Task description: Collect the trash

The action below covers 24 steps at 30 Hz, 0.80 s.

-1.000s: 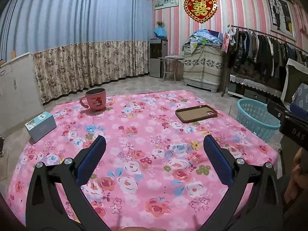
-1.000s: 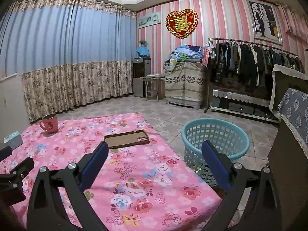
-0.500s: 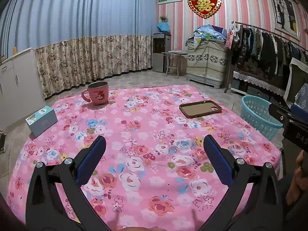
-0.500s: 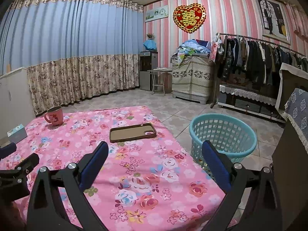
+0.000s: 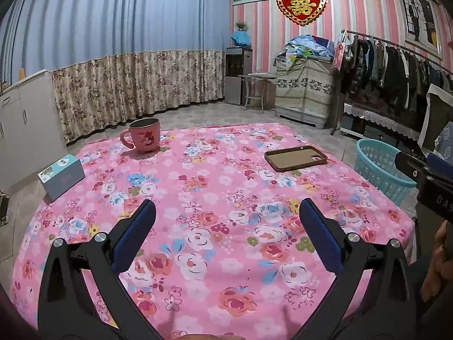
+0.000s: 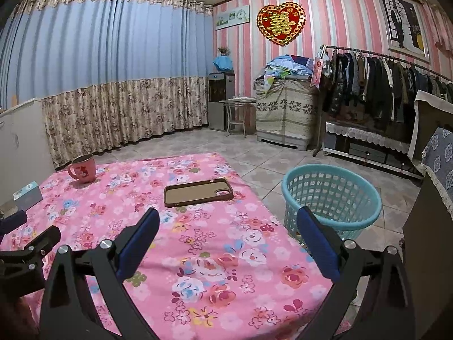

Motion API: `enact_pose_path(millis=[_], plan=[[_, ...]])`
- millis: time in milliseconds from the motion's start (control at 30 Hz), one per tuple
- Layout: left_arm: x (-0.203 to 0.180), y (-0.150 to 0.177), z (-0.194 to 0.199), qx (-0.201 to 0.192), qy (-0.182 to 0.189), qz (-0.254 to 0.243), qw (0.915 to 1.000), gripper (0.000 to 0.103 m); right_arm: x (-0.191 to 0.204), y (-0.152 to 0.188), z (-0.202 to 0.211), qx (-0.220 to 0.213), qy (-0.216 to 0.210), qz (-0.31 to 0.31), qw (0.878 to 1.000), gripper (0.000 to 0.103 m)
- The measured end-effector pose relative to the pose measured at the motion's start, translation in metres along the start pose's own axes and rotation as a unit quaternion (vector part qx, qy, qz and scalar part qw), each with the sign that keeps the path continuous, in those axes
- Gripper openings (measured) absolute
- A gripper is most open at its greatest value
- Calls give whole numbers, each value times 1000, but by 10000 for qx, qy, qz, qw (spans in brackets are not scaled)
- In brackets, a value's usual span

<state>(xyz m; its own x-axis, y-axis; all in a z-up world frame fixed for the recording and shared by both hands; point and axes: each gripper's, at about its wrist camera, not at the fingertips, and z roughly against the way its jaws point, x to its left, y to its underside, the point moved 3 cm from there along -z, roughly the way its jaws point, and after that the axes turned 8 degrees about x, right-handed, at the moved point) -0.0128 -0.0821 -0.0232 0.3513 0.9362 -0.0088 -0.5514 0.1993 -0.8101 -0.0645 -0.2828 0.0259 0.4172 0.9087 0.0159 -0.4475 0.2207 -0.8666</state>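
Observation:
A table with a pink floral cloth (image 5: pixel 215 187) carries a pink mug (image 5: pixel 144 137), a small light-blue box (image 5: pixel 61 175) and a brown phone case (image 5: pixel 296 158). A teal plastic basket (image 6: pixel 331 198) stands on the floor right of the table. My left gripper (image 5: pixel 226 212) is open and empty above the near middle of the table. My right gripper (image 6: pixel 228 221) is open and empty over the table's right edge, beside the basket. The mug (image 6: pixel 82 168), box (image 6: pixel 28 195) and case (image 6: pixel 198 192) also show in the right wrist view.
Tiled floor (image 6: pixel 254 153) lies beyond the table. A clothes rack (image 6: pixel 382 90), a covered cabinet (image 6: pixel 286 113) and a water dispenser (image 6: pixel 220 99) line the far wall. A white cabinet (image 5: pixel 25 124) stands at left. A cloth-covered piece of furniture (image 6: pixel 436 170) is at far right.
Both grippers have pulled back and risen slightly, so the table looks a little farther. The right view has swung left. Jaws stayed open; objects have not moved.

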Motion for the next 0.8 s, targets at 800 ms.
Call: enact_pose_path(millis=[800], plan=[[1,0,-2,21,-5,12,10000,98,-1,1,1,-7,-28,20,10000,95]])
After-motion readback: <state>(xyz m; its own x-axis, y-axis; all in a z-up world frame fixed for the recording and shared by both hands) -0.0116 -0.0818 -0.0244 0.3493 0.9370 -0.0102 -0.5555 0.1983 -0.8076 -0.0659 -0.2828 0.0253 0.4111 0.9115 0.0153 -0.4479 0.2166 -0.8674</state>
